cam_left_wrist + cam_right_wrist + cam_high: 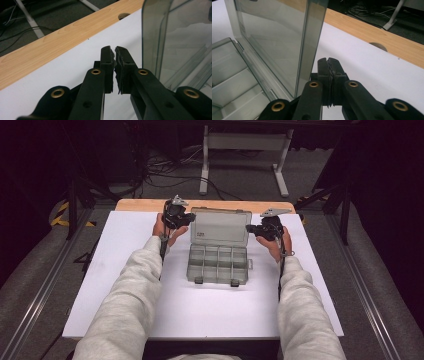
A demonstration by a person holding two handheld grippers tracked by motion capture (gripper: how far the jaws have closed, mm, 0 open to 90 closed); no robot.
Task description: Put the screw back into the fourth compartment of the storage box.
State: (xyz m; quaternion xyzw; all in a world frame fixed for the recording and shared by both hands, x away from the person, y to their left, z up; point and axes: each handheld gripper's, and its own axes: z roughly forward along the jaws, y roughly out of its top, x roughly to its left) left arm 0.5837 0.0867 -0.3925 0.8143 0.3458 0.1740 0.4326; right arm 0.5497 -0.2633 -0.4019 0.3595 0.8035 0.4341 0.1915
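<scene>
Compartment box (218, 257) is seen near the surface's (125, 310) far edge, lid raised. Left tool (114, 53) and right tool (328, 62) are held closed, empty, beside the lid's (220, 227) ends.

We see a white sheet (125, 285) covering the wooden surface (145, 205); beyond it, a white frame (245, 142) and loose cables (165, 170) on grey floor (40, 270).

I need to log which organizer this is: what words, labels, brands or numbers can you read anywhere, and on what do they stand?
Nothing can be read.
Small dark label on the lower left of the raised lid of the clear compartment box: too small and blurred to read.
White sheet, wooden table edge, left gripper and right gripper: no print seen.
</scene>
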